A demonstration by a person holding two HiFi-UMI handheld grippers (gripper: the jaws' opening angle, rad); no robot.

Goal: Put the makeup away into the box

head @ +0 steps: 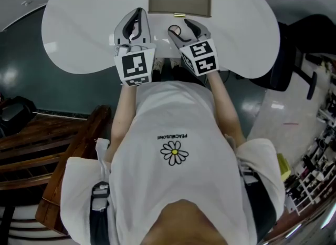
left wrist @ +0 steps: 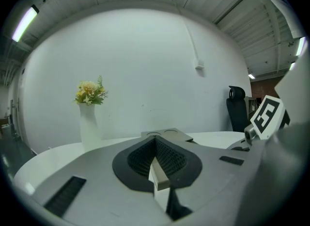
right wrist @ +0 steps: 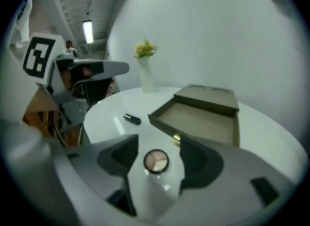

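right gripper [right wrist: 159, 142]: jaws spread wide, empty | eyeshadow compact [right wrist: 156, 161] on table [right wrist: 104, 111] between them (untouched) | left gripper [left wrist: 155, 140]: clamps beige stick [left wrist: 160, 174]

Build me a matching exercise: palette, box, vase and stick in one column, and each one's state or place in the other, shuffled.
1. palette
2. box
3. vase
4. stick

A. stands open
B. clamped by the left fingers
C. holds flowers
D. lies on the table between the open right fingers

Pairs: 1-D, 2-A, 3-C, 4-B
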